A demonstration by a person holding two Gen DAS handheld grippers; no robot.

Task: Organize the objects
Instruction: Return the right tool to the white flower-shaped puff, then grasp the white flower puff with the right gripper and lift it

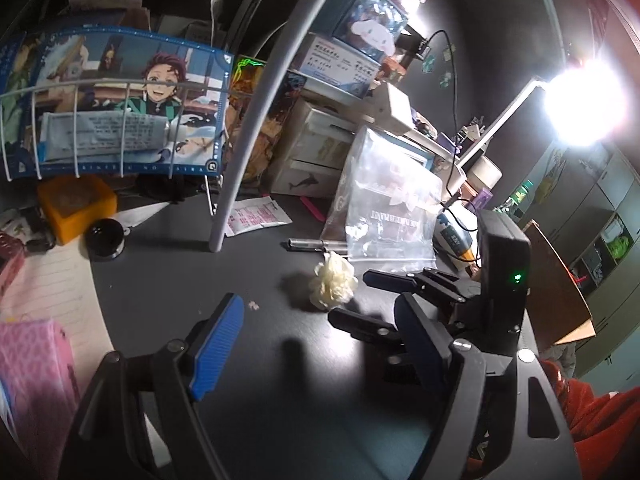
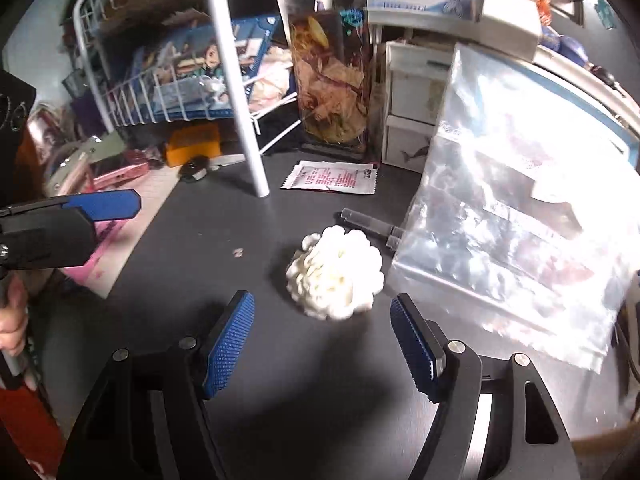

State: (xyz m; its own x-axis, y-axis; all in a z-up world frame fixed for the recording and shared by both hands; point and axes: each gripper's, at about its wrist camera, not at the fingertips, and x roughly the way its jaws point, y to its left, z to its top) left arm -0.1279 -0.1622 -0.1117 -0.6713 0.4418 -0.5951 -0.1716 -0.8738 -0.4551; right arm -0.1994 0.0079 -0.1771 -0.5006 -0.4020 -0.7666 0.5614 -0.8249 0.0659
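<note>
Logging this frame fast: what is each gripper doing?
Left gripper: open, holding nothing.
Right gripper: open, empty, white flower just ahead of its fingers.

One cream ruffled fabric flower [image 2: 335,273]; one clear zip plastic bag [image 2: 516,216]; one white-and-red paper sachet [image 2: 330,176]; one orange plastic box [image 2: 194,145]; one round black lid [image 1: 107,239]; one white wire rack [image 1: 100,128].

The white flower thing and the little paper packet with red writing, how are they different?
The flower is puffy and round with ruffled petals; the packet is thin, flat and rectangular. The flower is plain cream white; the packet has red printing. The flower sits just ahead of the right gripper, whose fingers are open; the packet lies farther back by the white pole. Both rest on the dark desk, untouched.
</note>
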